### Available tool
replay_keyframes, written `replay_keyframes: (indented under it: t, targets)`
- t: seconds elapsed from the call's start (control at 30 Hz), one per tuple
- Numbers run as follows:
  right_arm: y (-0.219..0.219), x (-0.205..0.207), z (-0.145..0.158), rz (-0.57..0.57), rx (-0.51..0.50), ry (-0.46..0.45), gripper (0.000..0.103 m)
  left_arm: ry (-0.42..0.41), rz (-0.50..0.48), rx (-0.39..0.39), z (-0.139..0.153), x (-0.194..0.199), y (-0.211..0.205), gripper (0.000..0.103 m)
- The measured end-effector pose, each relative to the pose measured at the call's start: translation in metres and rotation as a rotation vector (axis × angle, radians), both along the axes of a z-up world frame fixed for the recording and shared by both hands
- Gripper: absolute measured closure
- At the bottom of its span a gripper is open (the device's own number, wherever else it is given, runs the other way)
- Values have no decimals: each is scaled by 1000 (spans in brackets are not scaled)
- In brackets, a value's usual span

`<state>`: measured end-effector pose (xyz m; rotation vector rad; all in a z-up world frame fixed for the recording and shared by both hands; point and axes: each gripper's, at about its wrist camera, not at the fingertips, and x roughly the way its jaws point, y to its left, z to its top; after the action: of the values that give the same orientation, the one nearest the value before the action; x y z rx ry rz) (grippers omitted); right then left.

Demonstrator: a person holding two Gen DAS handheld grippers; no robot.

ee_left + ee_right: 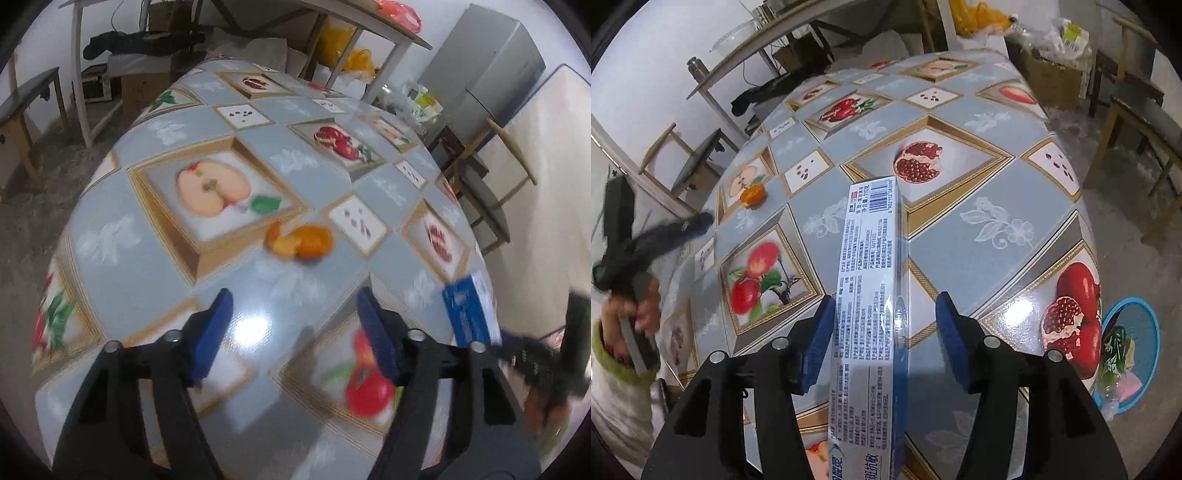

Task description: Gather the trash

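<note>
Right gripper (884, 338): jaws are seen parted, with a long toothpaste box (871, 295) lying lengthwise between them; the left blue pad sits at the box edge, the right pad stands clear, so no clamping is shown. Left gripper (295, 332): jaws are held apart over the fruit-patterned tablecloth (155, 254) with nothing between them. An orange peel (301, 242) is noted on the cloth just ahead of the left fingers. A blue basket (1145, 332) holding wrappers is seen beyond the table's right edge.
</note>
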<state>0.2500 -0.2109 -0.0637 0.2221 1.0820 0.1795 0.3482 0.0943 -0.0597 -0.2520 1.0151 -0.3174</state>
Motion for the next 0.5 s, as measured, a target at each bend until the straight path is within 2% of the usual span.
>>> replay_keyframes:
  t: [0.1, 0.27, 0.33, 0.5]
  targets:
    - [-2, 0, -5, -1, 28, 2, 48, -1, 32, 20, -2, 23, -4, 52]
    - [-4, -1, -12, -1, 58, -8, 48, 46, 65, 36, -15, 52, -12, 65]
    - [-6, -2, -14, -6, 81, -9, 48, 55, 67, 52, -19, 57, -14, 74]
    - [-11, -3, -16, -14, 107, -15, 48, 55, 78, 87, -24, 59, -19, 89]
